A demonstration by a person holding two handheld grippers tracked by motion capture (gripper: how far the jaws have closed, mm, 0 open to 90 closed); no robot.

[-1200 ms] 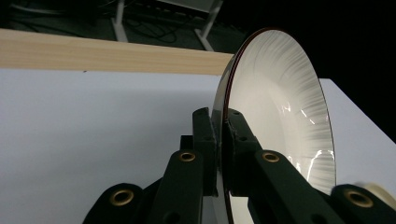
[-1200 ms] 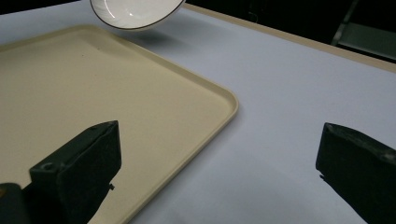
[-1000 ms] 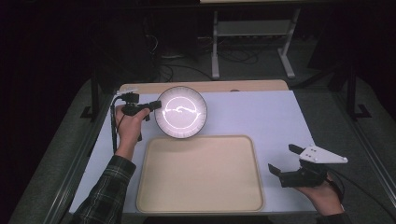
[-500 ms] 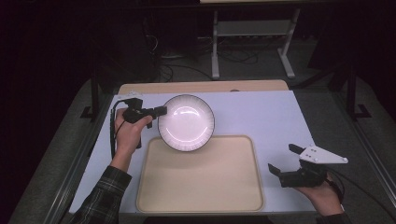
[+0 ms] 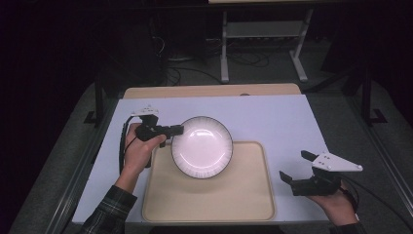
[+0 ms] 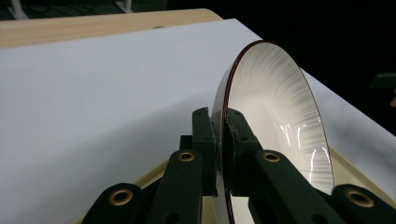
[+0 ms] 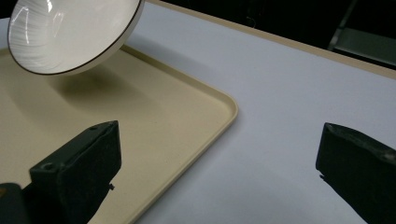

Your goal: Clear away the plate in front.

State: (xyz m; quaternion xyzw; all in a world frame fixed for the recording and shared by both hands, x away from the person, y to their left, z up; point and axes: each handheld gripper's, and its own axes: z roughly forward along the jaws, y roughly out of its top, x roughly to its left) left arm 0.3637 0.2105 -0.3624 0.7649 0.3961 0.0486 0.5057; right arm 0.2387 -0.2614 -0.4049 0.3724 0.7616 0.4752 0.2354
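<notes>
A white plate [image 5: 201, 146] with a dark rim and fine grey streaks hangs tilted above the far left part of the beige tray [image 5: 214, 202]. My left gripper [image 5: 176, 130] is shut on the plate's left rim, the two black jaws pinching the edge [image 6: 223, 140]. In the right gripper view the plate [image 7: 70, 32] floats over the tray [image 7: 154, 112], casting a shadow on it. My right gripper [image 5: 298, 166] rests open at the table's right front, off the tray's right edge, with nothing between its jaws [image 7: 215, 172].
The pale blue table top [image 5: 272, 122] has a wooden strip [image 5: 209, 90] along its far edge. A metal stand [image 5: 263, 39] and cables lie on the dark floor beyond. Black frame rails run down both sides of the table.
The left hand has carried the plate from the table behind the tray toward me, so it now hangs over the tray. The right gripper has stayed where it was.
</notes>
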